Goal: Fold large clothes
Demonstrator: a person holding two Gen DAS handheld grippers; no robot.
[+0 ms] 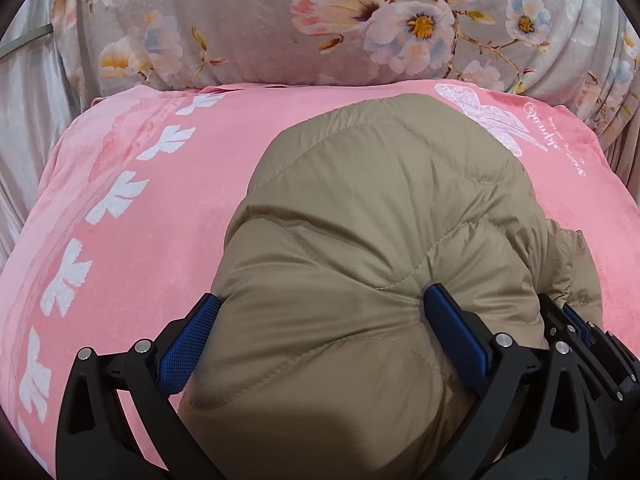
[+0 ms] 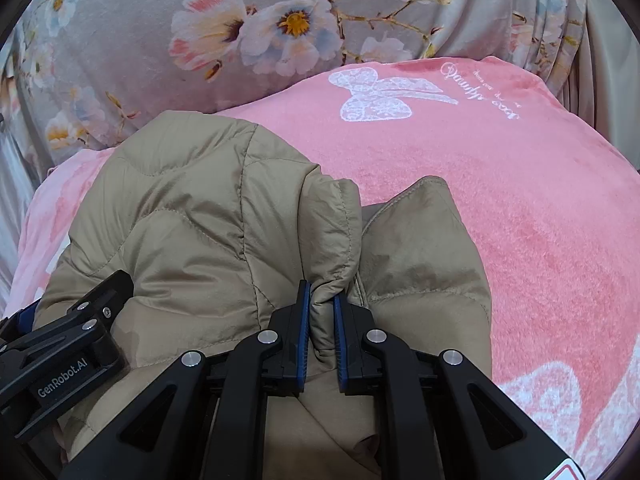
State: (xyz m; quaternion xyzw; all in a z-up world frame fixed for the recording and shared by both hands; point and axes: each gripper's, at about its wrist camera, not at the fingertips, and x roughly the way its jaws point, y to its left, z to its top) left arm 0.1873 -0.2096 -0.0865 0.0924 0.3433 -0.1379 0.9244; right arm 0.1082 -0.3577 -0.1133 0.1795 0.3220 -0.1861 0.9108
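The left gripper (image 1: 320, 316) stands spread wide, a puffy bulge of the tan quilted jacket (image 1: 360, 220) between its blue pads, which touch it without squeezing. The right gripper (image 2: 322, 304) pinches a narrow fold of the jacket, which lies on the pink blanket (image 2: 520, 200); only the right view shows that pinch

Pink blanket (image 1: 120, 240), floral bedding (image 1: 240, 20)

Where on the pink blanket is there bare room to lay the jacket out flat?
Free: the blanket right of the jacket, up to the butterfly print; also the strip left of it, by the white leaf prints. Crowded: the near middle, where both grippers meet the jacket.
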